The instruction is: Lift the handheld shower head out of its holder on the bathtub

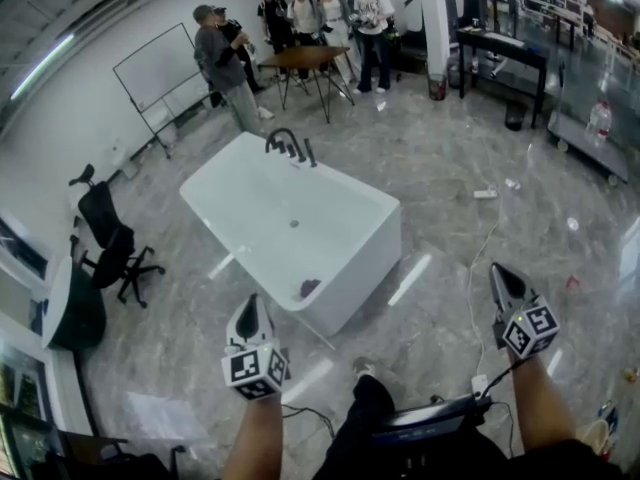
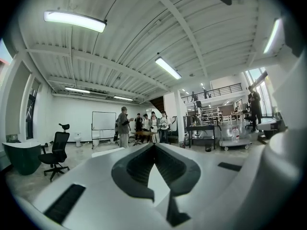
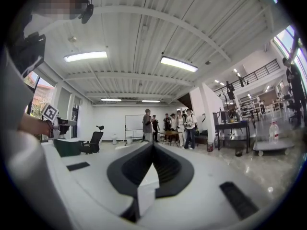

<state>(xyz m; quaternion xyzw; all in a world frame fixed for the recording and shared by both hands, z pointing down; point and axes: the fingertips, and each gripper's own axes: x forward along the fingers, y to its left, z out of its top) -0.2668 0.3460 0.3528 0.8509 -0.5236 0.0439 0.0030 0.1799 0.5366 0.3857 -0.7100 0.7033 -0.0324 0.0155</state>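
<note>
people (image 1: 300, 13) stand round a wooden table (image 1: 305, 58) beside a whiteboard (image 1: 160, 68), a black office chair (image 1: 112, 243) apart.

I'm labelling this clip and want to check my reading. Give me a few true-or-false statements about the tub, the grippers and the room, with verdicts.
1. The left gripper and the right gripper hold nothing. True.
2. The shower head sits at the near end of the bathtub, by the person. False: it is at the far end, by the black tap.
3. The right gripper's jaws stand wide apart. False: they are together.
4. A black office chair stands to the left of the bathtub. True.
5. A group of people stands round a table beyond the bathtub. True.
</note>
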